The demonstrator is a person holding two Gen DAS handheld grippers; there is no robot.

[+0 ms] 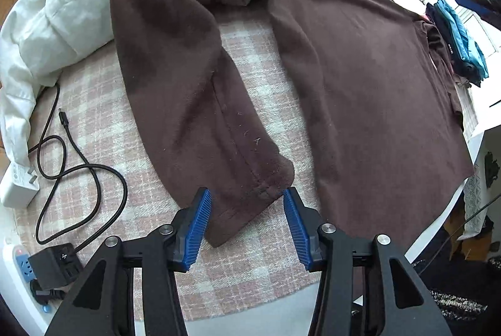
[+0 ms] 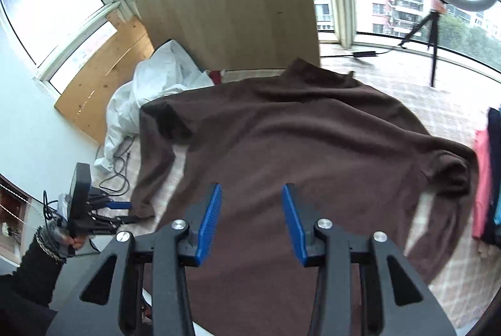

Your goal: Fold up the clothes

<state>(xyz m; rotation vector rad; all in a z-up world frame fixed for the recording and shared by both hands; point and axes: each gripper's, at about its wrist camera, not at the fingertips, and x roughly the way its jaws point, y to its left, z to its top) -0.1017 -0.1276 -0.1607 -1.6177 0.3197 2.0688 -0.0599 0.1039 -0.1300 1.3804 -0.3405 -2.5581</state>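
Between parted left gripper (image 1: 247,226) fingers, sleeve cuff (image 1: 250,210)

Lying across round white tabletop (image 1: 444,220): pink-and-cream plaid cloth (image 1: 103,119), covering most of top. Spreading flat over cloth: dark brown fleece garment (image 1: 360,79), one sleeve (image 1: 200,104) angling toward near edge, hem draping over rim. Bunching at far left: crumpled white garment (image 1: 47,22). Snaking beside it: black cable (image 1: 84,170), white charger (image 1: 18,182), black adapter (image 1: 54,268) sitting in white power strip (image 1: 15,265). Resting at right edge: stack of folded blue and dark clothes (image 1: 460,41).
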